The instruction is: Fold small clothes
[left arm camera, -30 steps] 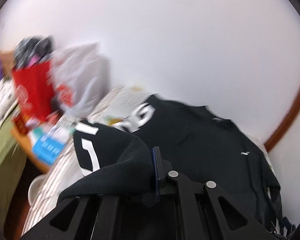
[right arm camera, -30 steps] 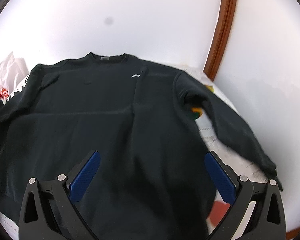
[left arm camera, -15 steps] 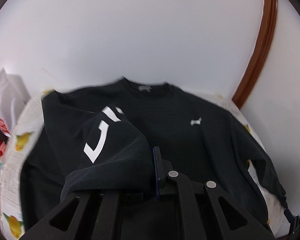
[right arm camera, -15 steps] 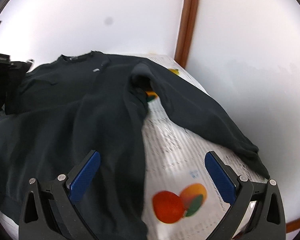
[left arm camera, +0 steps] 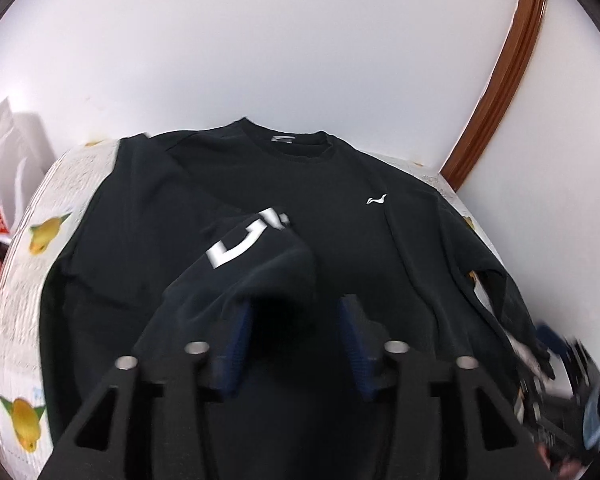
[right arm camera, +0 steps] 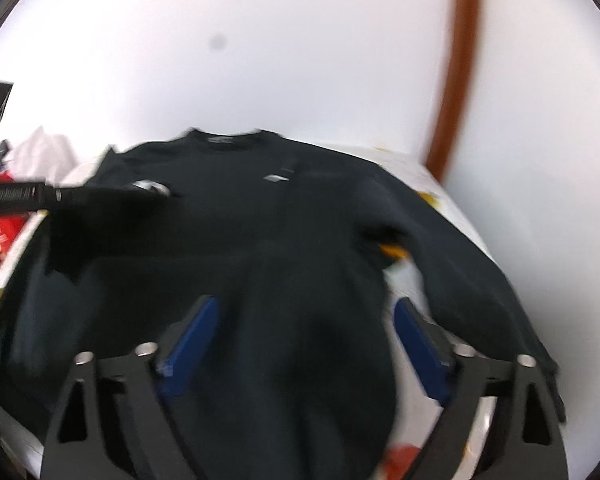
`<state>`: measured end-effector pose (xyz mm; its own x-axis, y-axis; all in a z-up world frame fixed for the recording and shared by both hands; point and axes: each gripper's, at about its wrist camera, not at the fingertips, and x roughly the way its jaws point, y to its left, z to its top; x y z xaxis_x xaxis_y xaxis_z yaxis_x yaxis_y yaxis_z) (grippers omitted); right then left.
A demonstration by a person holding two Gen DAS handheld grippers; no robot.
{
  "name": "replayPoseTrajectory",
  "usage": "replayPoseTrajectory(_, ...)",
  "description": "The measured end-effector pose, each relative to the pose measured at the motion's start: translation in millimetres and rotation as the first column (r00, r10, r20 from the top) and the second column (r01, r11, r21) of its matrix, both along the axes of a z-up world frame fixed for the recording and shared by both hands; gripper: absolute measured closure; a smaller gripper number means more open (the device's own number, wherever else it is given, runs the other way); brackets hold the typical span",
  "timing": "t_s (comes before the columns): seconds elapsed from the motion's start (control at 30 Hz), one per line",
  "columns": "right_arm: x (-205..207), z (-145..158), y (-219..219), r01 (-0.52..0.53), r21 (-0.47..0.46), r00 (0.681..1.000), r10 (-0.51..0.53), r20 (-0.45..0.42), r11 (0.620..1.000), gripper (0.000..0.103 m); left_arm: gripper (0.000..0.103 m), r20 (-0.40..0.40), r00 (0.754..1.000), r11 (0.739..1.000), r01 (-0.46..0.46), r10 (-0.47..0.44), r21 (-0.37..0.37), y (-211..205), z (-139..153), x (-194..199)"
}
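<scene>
Black sweater (left arm camera: 340, 248) spread face up on the desk (left arm camera: 32, 280), collar (left arm camera: 288, 148) toward the wall. Left sleeve (left arm camera: 252, 252) folded across the chest, white lettering up, cuff end draped over one finger of the left tool (left arm camera: 296, 308). Right sleeve (right arm camera: 460, 264) out flat toward the desk's right edge, not yet folded in.

Left tool: opening, about half spread, with slack sleeve cloth between the fingers and neither pad pressing on it. Right tool (right arm camera: 304, 312): closing but wide apart, poised over the lower right of the body, with cloth below the fingers and nothing pinched.

Handling, judged by the look:
- Soft, thick knit with no stiffness at all; sure to sag and trail from any single hold.
- Light enough for one tool, though bulky at cuffs and hem.
- Matte and grippy, so unlikely to slip from rubber pads; not fragile.
- Prone to dragging the layer beneath along, so lift clear before moving across.

Where to take hold:
- For the right sleeve, best near the cuff, pinching both layers at the edge, then carry over to meet the left sleeve.
- For the later fold of the body, best at the hem corners, one per tool, to keep the edge straight.
- Worth avoiding the middle of the chest: only a bunch of cloth there, and a crooked crease likely.
</scene>
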<state>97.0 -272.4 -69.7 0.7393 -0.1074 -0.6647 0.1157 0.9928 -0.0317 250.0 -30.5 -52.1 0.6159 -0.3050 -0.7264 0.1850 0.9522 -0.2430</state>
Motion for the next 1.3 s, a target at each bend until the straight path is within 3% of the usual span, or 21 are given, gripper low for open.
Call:
replayPoseTrajectory(0.07, 19.0, 6.8, 24.4, -0.073, -0.014, 0.997, 0.073, 0.006, 0.997, 0.025, 0.042, 0.009, 1.0, 1.0, 0.0, 0.0, -0.016, 19.9, 0.8, -12.5)
replayPoseTrajectory(0.27, 65.4, 15.2, 88.0, -0.246, 0.049, 0.969, 0.246, -0.001, 0.968, 0.025, 0.038, 0.021, 0.991, 0.99, -0.13, 0.129, 0.057, 87.4, -18.7, -41.8)
replayPoseTrajectory(0.4, 94.5, 4.6, 130.7, -0.312, 0.065, 0.947, 0.316, -0.058, 0.948, 0.025, 0.038, -0.004, 0.975, 0.958, -0.217, 0.222, 0.186, 116.7, -46.5, -45.3)
replayPoseTrajectory(0.5, 106.7, -8.6, 162.3, -0.408, 0.137, 0.905, 0.42, -0.07, 0.903, 0.025, 0.038, -0.037, 0.965, 0.95, -0.248, 0.259, 0.19, 134.0, -67.2, -44.2)
replayPoseTrajectory(0.6, 116.9, -24.7, 190.0, -0.439, 0.108, 0.887, 0.449, -0.103, 0.892, 0.025, 0.038, -0.08, 0.963, 0.952, -0.24, 0.258, 0.189, 140.8, -85.4, -41.7)
replayPoseTrajectory(0.67, 126.3, -39.0, 206.0, -0.455, 0.107, 0.874, 0.467, -0.134, 0.884, 0.036, 0.038, -0.088, 0.966, 0.955, -0.221, 0.242, 0.198, 140.3, -93.4, -40.6)
replayPoseTrajectory(0.73, 135.2, -51.7, 217.8, -0.477, 0.102, 0.859, 0.487, -0.159, 0.873, 0.087, 0.038, -0.08, 0.968, 0.954, -0.216, 0.237, 0.21, 139.9, -96.9, -40.4)
replayPoseTrajectory(0.77, 138.1, -54.1, 218.8, -0.48, 0.104, 0.855, 0.491, -0.166, 0.871, 0.087, 0.038, -0.072, 0.969, 0.954, -0.216, 0.235, 0.21, 140.8, -98.0, -40.2)
replayPoseTrajectory(0.93, 134.0, -26.0, 183.8, -0.461, 0.192, 0.877, 0.478, -0.049, 0.866, 0.095, 0.038, -0.06, 0.971, 0.954, -0.216, 0.233, 0.209, 141.5, -97.2, -42.9)
replayPoseTrajectory(1.07, 131.6, 5.3, 116.0, -0.35, 0.203, 0.937, 0.345, 0.058, 0.915, 0.095, 0.037, -0.057, 0.969, 0.951, -0.224, 0.241, 0.213, 140.5, -97.6, -46.5)
replayPoseTrajectory(1.17, 136.1, 3.3, 57.6, -0.196, 0.215, 0.981, 0.193, 0.036, 0.957, 0.094, 0.037, -0.065, 0.966, 0.949, -0.229, 0.248, 0.216, 140.9, -97.1, -49.5)
replayPoseTrajectory(1.3, 126.0, -17.4, -15.9, 0.02, 0.232, 0.999, -0.01, -0.042, 0.973, 0.088, 0.037, -0.09, 0.965, 0.952, -0.225, 0.248, 0.209, 141.0, -95.7, -58.0)
